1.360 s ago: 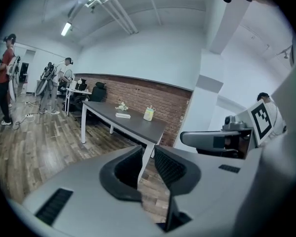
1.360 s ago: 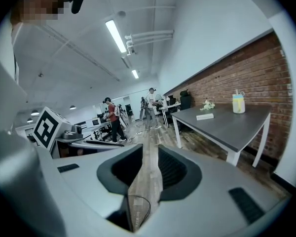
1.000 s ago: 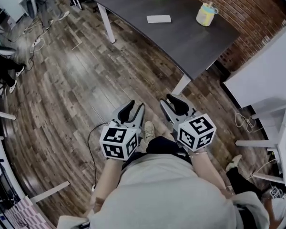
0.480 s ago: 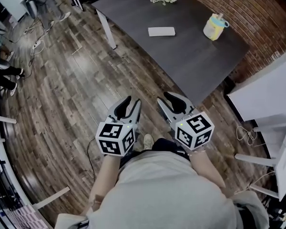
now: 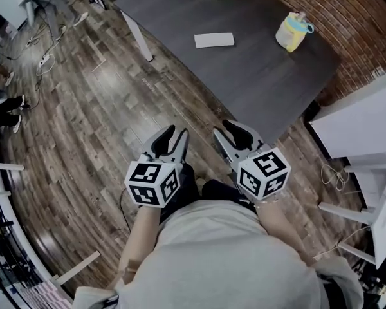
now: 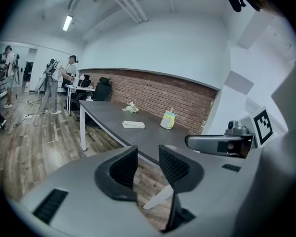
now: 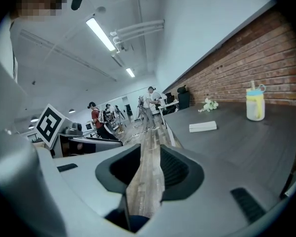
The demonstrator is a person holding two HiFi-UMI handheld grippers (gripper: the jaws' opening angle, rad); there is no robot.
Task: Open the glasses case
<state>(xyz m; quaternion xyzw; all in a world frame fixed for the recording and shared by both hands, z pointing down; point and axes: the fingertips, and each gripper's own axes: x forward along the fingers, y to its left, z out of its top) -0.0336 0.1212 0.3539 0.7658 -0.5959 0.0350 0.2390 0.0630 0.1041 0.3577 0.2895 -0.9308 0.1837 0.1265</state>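
both grippers empty, case well ahead

left gripper [image 5: 170,134] and right gripper [image 5: 228,129] carry jaws apart, nothing between; the white glasses case [image 5: 214,40] lies well beyond them on the dark table [image 5: 257,82], long axis crosswise, marginally nearer the right.

Head view looks steeply down from above, the dark table [image 5: 257,63] at upper right; both gripper views look low past their jaws toward that same distant table and glasses case [image 5: 214,40].
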